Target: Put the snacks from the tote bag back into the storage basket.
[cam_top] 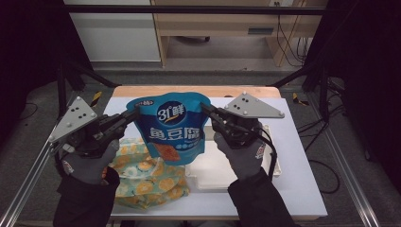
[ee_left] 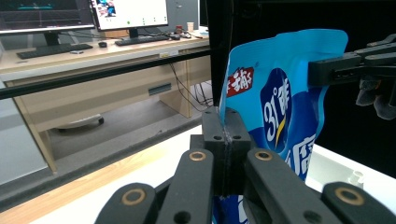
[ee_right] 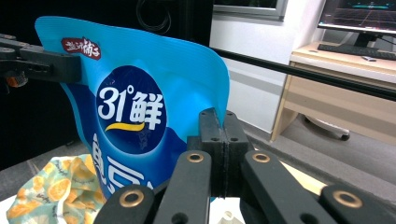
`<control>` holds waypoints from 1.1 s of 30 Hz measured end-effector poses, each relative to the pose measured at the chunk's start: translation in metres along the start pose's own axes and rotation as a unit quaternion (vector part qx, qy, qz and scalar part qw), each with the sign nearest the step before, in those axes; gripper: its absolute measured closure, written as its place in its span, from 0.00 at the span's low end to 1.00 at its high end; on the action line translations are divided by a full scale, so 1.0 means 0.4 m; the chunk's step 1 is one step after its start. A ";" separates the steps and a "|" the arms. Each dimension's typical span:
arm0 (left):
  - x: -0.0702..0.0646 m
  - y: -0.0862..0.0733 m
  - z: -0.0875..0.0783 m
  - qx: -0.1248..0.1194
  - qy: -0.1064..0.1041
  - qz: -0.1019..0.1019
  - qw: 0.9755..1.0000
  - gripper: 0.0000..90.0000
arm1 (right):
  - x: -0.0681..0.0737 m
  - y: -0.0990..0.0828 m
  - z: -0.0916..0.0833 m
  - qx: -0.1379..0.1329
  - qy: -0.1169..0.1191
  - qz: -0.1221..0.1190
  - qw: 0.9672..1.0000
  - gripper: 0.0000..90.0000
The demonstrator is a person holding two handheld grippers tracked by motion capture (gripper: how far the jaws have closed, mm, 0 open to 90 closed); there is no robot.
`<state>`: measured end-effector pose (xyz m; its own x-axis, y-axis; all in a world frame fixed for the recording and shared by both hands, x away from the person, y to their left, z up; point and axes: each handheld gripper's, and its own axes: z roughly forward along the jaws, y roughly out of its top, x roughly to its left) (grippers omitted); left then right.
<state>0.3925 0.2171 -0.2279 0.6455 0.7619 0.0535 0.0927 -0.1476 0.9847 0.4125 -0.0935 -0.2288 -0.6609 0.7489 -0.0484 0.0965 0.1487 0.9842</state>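
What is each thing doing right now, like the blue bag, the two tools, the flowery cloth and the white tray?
Blue snack bag: lifted off the table, hanging upright, pinched at both top corners.
Left tool: shut on the bag's left edge.
Right tool: shut on the bag's right edge.
Flowery cloth bag: lying crumpled on the table.
White tray: resting flat on the table, nothing seen in it.
Table: bearing the cloth bag and tray.
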 end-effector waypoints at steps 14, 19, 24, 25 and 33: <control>-0.036 0.000 0.054 0.002 -0.020 0.001 1.000 1.00 | -0.039 -0.023 -0.048 0.002 -0.021 0.005 1.000 1.00; -0.049 0.003 0.070 -0.005 -0.023 0.008 1.000 1.00 | -0.049 -0.030 -0.067 0.001 -0.027 0.006 1.000 1.00; -0.064 0.004 0.084 -0.003 -0.030 0.010 1.000 1.00 | -0.061 -0.037 -0.082 -0.001 -0.034 0.007 0.999 1.00; -0.068 0.003 0.088 -0.003 -0.030 0.011 0.999 1.00 | -0.064 -0.039 -0.085 0.000 -0.036 0.007 0.999 1.00; -0.094 0.000 0.114 0.000 -0.042 0.008 0.999 1.00 | -0.083 -0.054 -0.111 0.001 -0.047 0.012 0.999 1.00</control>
<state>0.4027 0.1599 -0.2375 0.7088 0.7032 0.0549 0.0817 -0.1592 0.9839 0.3992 -0.1503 -0.2407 -0.5859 0.8093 -0.0414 0.1119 0.1314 0.9850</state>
